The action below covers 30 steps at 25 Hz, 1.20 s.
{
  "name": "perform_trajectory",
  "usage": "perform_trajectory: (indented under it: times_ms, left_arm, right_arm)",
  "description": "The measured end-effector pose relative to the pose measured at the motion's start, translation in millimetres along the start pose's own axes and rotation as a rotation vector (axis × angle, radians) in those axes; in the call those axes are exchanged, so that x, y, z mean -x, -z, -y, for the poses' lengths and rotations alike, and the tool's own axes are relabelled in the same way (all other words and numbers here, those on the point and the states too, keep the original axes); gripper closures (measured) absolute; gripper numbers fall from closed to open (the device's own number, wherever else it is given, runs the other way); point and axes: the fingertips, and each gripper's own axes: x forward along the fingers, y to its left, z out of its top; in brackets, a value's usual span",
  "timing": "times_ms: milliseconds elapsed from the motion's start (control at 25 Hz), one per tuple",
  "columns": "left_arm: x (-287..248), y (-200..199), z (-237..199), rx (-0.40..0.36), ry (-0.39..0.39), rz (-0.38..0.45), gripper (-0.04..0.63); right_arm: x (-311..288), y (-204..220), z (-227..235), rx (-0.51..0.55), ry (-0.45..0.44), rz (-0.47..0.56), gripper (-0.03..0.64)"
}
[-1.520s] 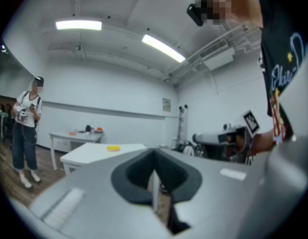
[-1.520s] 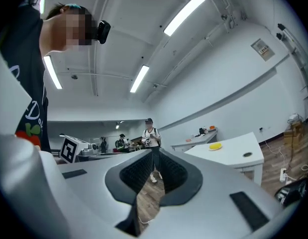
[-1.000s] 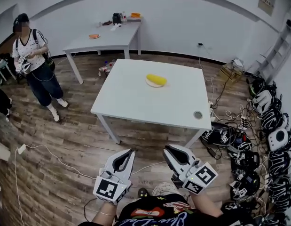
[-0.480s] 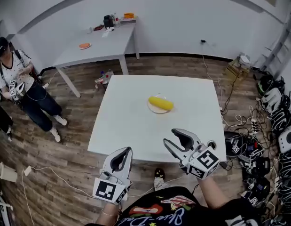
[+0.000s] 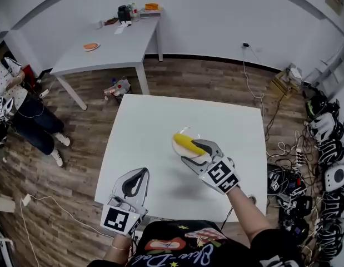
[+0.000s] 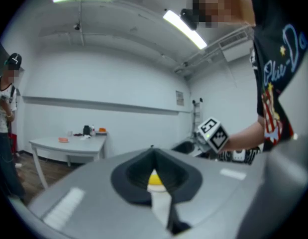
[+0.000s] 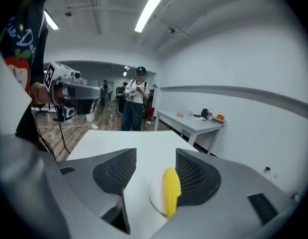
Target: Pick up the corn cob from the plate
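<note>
- The corn cob (image 5: pixel 188 143) lay yellow on the white plate (image 5: pixel 177 147), about mid-bench and a shade closer to the right edge than the left.
- The cob ran on a slant, one end aimed at the far-left corner and the other at the near-right corner.
- The right gripper (image 5: pixel 197 152) was in over the plate from the near-right corner side, jaws spread wide.
- In the right gripper view, the corn cob (image 7: pixel 171 190) sat between those parted jaws, hard up beside the right-hand pad. Whether pad and cob actually touched could not be told.
- The plate (image 7: pixel 155 197) showed pale under the cob on the white bench (image 7: pixel 125 142), and the right gripper (image 7: pixel 156 156) gripped nothing.
- The left gripper (image 5: pixel 138 173) hung over the near edge of the bench (image 5: pixel 143 133), by the near-left corner and well apart from the plate.
- In the left gripper view, the left gripper (image 6: pixel 154 153) had its jaws closed tip to tip with nothing held. A sliver of the corn cob (image 6: pixel 154 179) peeked through the gap beneath the tips.
- Beyond the far-left corner stood a grey table (image 5: pixel 108 48), and a person (image 5: pixel 17 107) waited on the wooden floor off the left edge.
</note>
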Motion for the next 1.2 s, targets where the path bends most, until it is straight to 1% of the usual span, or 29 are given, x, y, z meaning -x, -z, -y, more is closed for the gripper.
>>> perform_trajectory:
  times_ms: [120, 160, 280, 360, 560, 680, 800, 920, 960, 1040, 1080, 1120, 1160, 1200]
  left_arm:
    - [-19.0, 7.0, -23.1, -0.017, 0.003, -0.043, 0.609]
    - [-25.7, 6.7, -29.6, -0.014, 0.014, -0.042, 0.609]
    - [-43.9, 3.9, -43.6, 0.037, 0.048, -0.024, 0.609]
    - [-51.9, 4.7, -49.8, 0.052, 0.059, -0.026, 0.609]
    - [-62.5, 17.1, -65.7, 0.092, 0.074, -0.053, 0.609]
    - [-64.6, 19.9, -70.1, 0.108, 0.087, -0.050, 0.609]
    - [-64.7, 21.4, -76.1, 0.120, 0.089, -0.050, 0.609]
    - [-66.5, 21.3, -77.0, 0.124, 0.103, -0.047, 0.609]
    - [-67.6, 20.5, -76.5, 0.123, 0.108, -0.044, 0.609]
    - [-69.3, 17.5, -75.2, 0.114, 0.119, -0.040, 0.609]
    - [-70.0, 15.5, -74.8, 0.108, 0.122, -0.037, 0.609]
    - [-70.6, 13.1, -74.9, 0.103, 0.123, -0.032, 0.609]
    - [-71.1, 10.6, -75.3, 0.101, 0.124, -0.026, 0.609]
    - [-71.5, 8.3, -75.8, 0.098, 0.123, -0.021, 0.609]
  right_arm:
    - [-41.9, 31.2, 23.1, 0.039, -0.009, -0.139, 0.391]
    - [-55.2, 42.6, 29.3, 0.033, -0.020, -0.188, 0.388]
    - [-84.0, 75.1, 35.8, -0.039, -0.095, -0.327, 0.376]
    - [-94.4, 88.1, 39.0, -0.049, -0.134, -0.395, 0.370]
    - [-113.4, 116.4, 48.6, 0.021, -0.181, -0.573, 0.365]
    - [-120.6, 127.8, 49.0, -0.008, -0.203, -0.624, 0.365]
    - [-123.7, 128.1, 48.8, -0.094, -0.215, -0.621, 0.365]
    - [-124.4, 128.0, 48.6, -0.138, -0.209, -0.602, 0.367]
    - [-123.6, 128.1, 49.1, -0.154, -0.198, -0.590, 0.367]
    - [-115.9, 125.7, 52.6, -0.200, -0.151, -0.546, 0.367]
    - [-109.0, 121.3, 55.1, -0.233, -0.119, -0.502, 0.367]
    - [-100.3, 112.9, 58.4, -0.274, -0.084, -0.434, 0.367]
    - [-89.8, 99.6, 62.6, -0.318, -0.045, -0.339, 0.367]
    - [-77.2, 81.1, 67.3, -0.359, -0.003, -0.219, 0.367]
